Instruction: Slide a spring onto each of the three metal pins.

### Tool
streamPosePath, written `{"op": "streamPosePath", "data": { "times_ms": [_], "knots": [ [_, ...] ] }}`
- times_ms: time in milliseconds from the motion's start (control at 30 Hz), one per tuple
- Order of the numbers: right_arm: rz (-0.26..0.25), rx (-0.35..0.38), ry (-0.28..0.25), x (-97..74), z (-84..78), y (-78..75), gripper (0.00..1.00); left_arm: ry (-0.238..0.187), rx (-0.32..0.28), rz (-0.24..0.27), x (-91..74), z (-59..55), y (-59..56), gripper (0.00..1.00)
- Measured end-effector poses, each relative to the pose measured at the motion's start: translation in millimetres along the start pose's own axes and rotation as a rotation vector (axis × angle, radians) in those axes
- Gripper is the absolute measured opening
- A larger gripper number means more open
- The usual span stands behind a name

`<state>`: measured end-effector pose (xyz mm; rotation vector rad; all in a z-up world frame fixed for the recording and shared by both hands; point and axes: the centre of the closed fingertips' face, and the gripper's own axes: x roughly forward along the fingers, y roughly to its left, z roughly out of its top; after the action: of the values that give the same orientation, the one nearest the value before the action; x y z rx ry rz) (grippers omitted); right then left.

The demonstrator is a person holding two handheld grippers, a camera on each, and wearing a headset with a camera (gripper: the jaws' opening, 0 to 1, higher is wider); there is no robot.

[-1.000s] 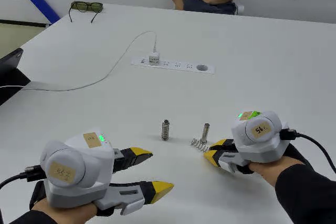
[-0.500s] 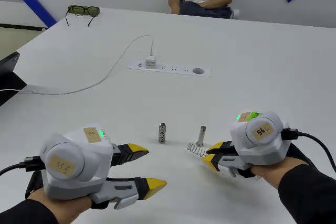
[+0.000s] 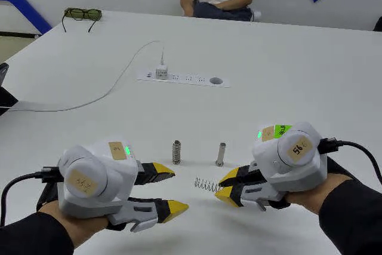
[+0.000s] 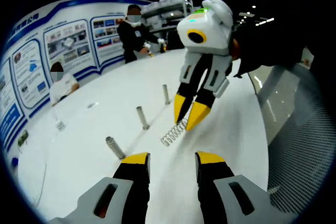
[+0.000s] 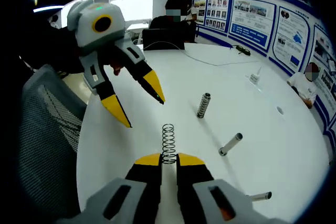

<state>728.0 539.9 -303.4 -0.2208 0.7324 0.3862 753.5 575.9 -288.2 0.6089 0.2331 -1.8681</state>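
In the head view the right claw (image 3: 226, 186) is pinched nearly shut on one end of a loose spring (image 3: 207, 184). The spring juts sideways low over the bench (image 3: 286, 88), nearer the person than the sprung pin (image 3: 176, 151) and to its right. A bare pin (image 3: 221, 154) stands just right of the sprung pin. The left claw (image 3: 170, 190) gapes wide and empty, on the near side of the sprung pin.

The left gripper view shows a second bare pin (image 4: 166, 94) in line beyond the sprung pin.

In the right gripper view the spring points straight out from the claw tips, short of the sprung pin.

So one pin looks done, and the second spring is in hand. The next move calls for tipping it upright, centring its open end over the bare pin beside the sprung pin, and lowering it.
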Motion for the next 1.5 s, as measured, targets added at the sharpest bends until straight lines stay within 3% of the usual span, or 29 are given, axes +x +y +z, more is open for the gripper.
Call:
{"op": "streamPosePath", "data": {
  "times_ms": [400, 667, 833, 1200, 1500],
  "knots": [
    [0.099, -0.064, 0.019, 0.5, 4.7, 25.7, 0.11, 0.022, 0.067, -0.06, 3.8, -2.7, -9.6, 0.28],
    [0.147, -0.094, 0.03, -1.2, 7.4, 37.1, 0.11, 0.034, 0.109, -0.112, 6.6, -3.9, -24.0, 0.22],
    [0.166, -0.113, 0.046, -2.0, 6.0, 40.9, 0.11, 0.052, 0.161, -0.13, 7.9, -6.9, -31.1, 0.15],
    [0.189, -0.146, 0.071, -4.6, 7.5, 48.7, 0.11, 0.06, 0.189, -0.139, 8.6, -8.1, -37.7, 0.12],
    [0.178, -0.167, 0.075, -10.7, 17.1, 49.3, 0.11, 0.061, 0.214, -0.143, 9.1, -6.5, -38.8, 0.11]
  ]
}}
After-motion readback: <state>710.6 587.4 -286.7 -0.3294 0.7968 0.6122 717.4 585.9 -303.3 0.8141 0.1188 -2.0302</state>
